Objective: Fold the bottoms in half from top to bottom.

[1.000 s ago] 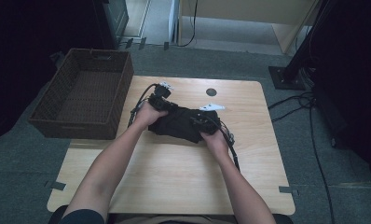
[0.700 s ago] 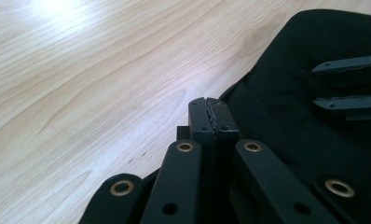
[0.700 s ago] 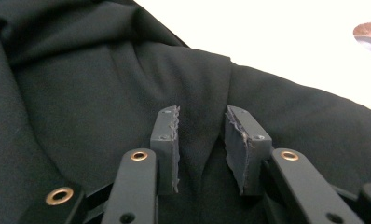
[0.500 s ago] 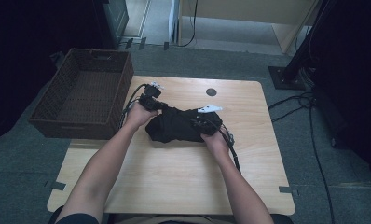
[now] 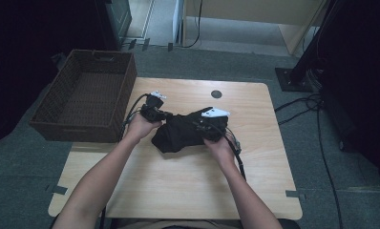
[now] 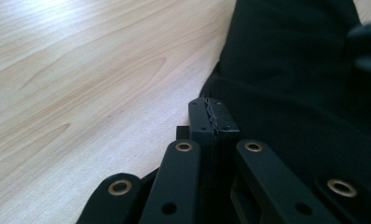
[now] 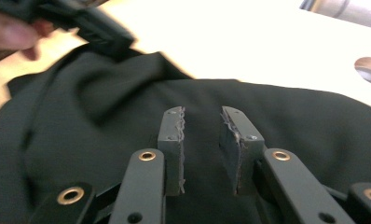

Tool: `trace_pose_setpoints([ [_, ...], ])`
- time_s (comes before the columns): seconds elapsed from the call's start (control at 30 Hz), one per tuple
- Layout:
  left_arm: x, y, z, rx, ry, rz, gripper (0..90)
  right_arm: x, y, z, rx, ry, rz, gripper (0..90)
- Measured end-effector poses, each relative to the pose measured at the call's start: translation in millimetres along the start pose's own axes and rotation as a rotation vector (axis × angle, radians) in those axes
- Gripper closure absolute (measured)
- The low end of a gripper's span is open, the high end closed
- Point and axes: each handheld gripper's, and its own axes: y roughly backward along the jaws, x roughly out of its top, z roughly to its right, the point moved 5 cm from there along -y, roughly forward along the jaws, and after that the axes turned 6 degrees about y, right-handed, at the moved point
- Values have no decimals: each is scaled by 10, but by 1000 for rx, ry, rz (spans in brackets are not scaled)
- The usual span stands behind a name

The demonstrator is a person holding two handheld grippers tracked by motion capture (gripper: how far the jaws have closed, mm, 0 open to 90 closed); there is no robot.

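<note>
Since a second ago the left gripper has drawn off the middle of the black cloth toward its left edge, and the cloth now lies more bunched between the two hands. Nearest the left gripper's camera, its jaws are pressed tight together, pad against pad, with no gap; the left gripper sits right at the hem of the cloth, which spreads to the right of the jaws and beyond them, but whether any fabric is pinched between the pads cannot be told. To the left of those jaws runs bare wooden table. On the other side, the right gripper has its jaws parted by a narrow gap, holding nothing, and they hang just over the cloth, which lies under and ahead of them in soft folds. Past the cloth, up and to the left of these jaws, the other gripper shows blurred in the person's fingers. Farther off, left of the table, stands a brown wicker basket.
</note>
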Motion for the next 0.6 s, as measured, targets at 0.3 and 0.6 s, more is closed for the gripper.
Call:
trace_pose_setpoints([
  [0.3, -90, 17, -45, 11, 4, -6, 900, -182, -266, 43, 8, -49, -47, 701],
  [0.6, -238, 53, -61, 17, 22, 3, 900, -229, -337, 121, -68, -38, -50, 802],
])
